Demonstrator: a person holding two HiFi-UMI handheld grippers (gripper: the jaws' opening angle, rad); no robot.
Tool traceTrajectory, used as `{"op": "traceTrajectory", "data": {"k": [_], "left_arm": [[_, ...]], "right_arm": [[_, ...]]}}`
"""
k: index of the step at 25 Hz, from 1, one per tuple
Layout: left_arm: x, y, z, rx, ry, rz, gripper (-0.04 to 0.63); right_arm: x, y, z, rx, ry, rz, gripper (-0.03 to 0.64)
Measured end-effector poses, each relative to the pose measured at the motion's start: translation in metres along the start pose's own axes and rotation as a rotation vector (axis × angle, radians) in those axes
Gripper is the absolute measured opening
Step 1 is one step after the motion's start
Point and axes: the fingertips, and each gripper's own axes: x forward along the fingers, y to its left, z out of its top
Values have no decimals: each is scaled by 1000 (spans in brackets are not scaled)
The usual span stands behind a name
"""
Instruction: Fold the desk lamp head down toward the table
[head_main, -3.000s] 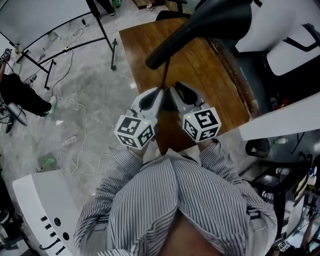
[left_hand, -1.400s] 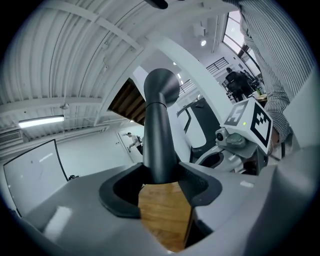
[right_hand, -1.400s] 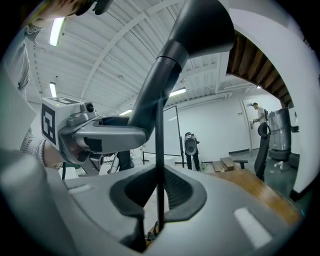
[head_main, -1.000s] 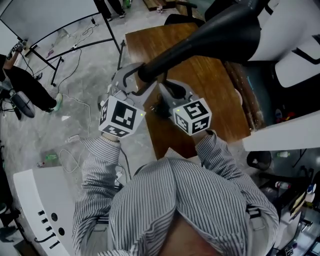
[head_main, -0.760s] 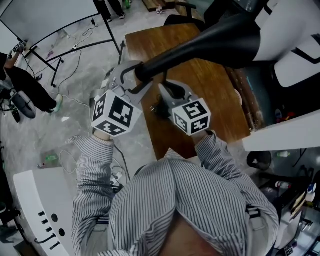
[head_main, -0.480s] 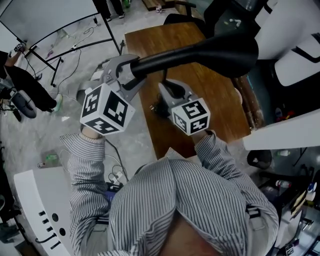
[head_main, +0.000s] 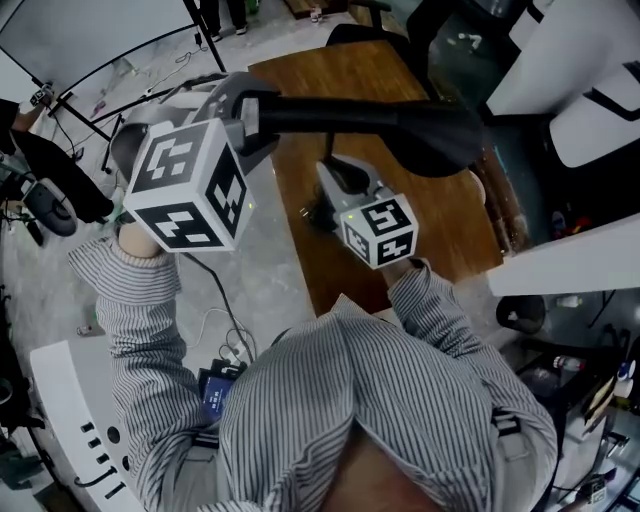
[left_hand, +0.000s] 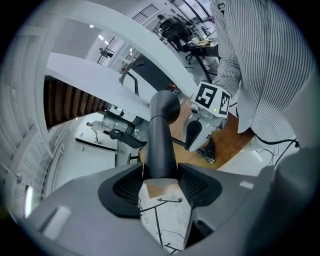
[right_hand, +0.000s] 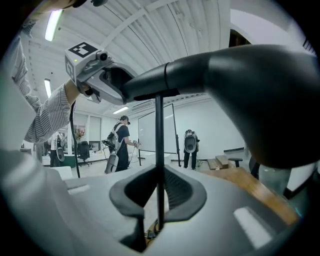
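The black desk lamp head (head_main: 400, 125) lies about level above the wooden table (head_main: 440, 225), wide end to the right. My left gripper (head_main: 250, 108) is shut on its narrow neck; in the left gripper view the black neck (left_hand: 160, 145) sits between the pads of my left gripper (left_hand: 161, 175). My right gripper (head_main: 335, 185) stands below the head, shut on the thin upright lamp stem (right_hand: 159, 150). That stem runs straight down between the pads of my right gripper (right_hand: 159, 195). The lamp's base is hidden.
A black plug and cable (head_main: 315, 215) lie on the table near its left edge. A whiteboard on a stand (head_main: 90, 40) and loose cables are on the floor at left. White equipment (head_main: 590, 100) borders the table's right. People (right_hand: 120, 145) stand far off.
My left gripper rose and rolled, carrying the lamp head's narrow end up and left. The head swung from a steep slant to about level. My right gripper stayed on the stem.
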Motion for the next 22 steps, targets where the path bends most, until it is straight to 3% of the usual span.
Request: {"op": "traceTrajectory", "data": {"k": [22], "left_arm": [[-8,11,13,224,142,-159,229]], "right_arm": [[-1,-2,-3,21,-27,-88,40]]}}
